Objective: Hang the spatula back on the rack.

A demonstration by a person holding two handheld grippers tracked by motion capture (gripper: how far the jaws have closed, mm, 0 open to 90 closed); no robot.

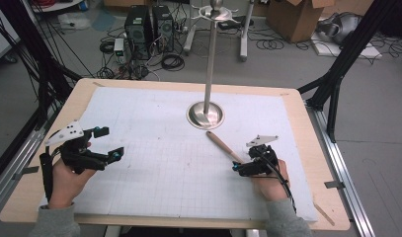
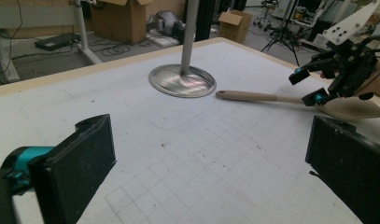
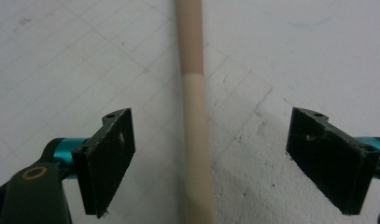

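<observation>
Handle of the wooden spatula (image 3: 193,116) runs lengthwise between my right gripper's (image 3: 211,163) spread jaws, untouched; my left gripper (image 1: 105,142), jaws also apart, sits well away.

Open mat (image 1: 154,163) between left gripper (image 1: 105,143) and spatula (image 1: 224,144); only stand (image 1: 206,114) blocking mid-table. Clear gaps either side of handle (image 3: 193,116) between right gripper (image 3: 211,154) jaws.
</observation>
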